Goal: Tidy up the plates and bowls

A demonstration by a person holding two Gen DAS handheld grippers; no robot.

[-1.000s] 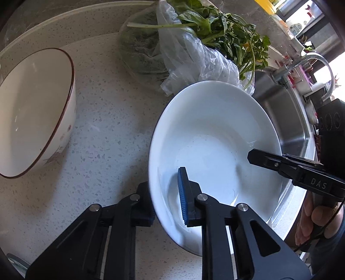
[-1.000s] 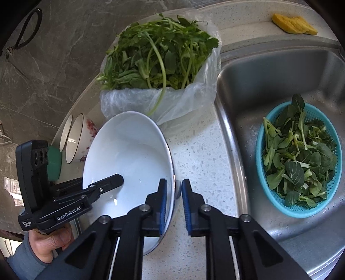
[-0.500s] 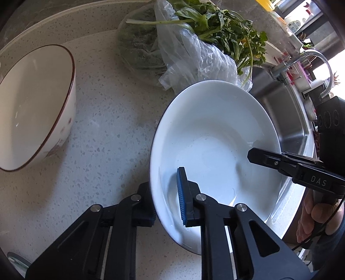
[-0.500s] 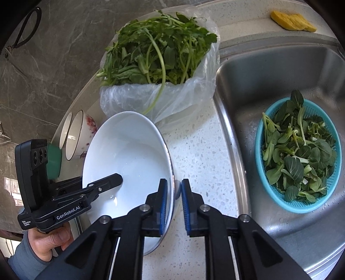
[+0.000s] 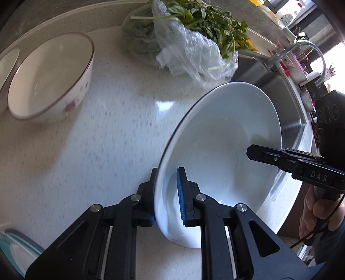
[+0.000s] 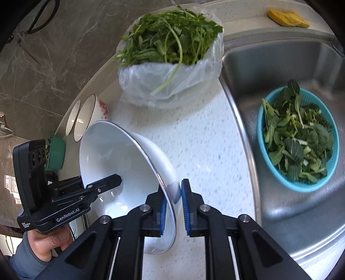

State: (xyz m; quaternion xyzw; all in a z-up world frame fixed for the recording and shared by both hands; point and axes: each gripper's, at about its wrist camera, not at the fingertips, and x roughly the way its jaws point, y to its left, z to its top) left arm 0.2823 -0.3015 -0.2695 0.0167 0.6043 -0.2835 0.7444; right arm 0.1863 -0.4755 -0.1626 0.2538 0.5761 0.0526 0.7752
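A large white bowl (image 5: 217, 146) (image 6: 120, 163) hangs tilted over the speckled counter (image 5: 103, 133), held from both sides. My left gripper (image 5: 167, 193) is shut on its near rim, one blue pad inside the bowl and the other finger outside. My right gripper (image 6: 172, 200) is shut on the opposite rim; in the left wrist view its inner finger (image 5: 265, 154) reaches in from the right. A brown-rimmed bowl with pink flowers (image 5: 49, 77) (image 6: 90, 116) stands at the far left, with another white dish (image 5: 6, 64) behind it.
A plastic bag of leafy greens (image 5: 189, 43) (image 6: 170, 53) lies at the back of the counter. The steel sink (image 6: 280, 64) holds a blue colander of greens (image 6: 297, 140). A green bowl (image 6: 56, 155) sits beyond the left gripper (image 6: 114, 178). A yellow sponge (image 6: 286, 18) lies behind the sink.
Both grippers have carried the white bowl leftward, away from the sink and toward the flowered bowl. The bowl now tilts more steeply. Both grips are unchanged.
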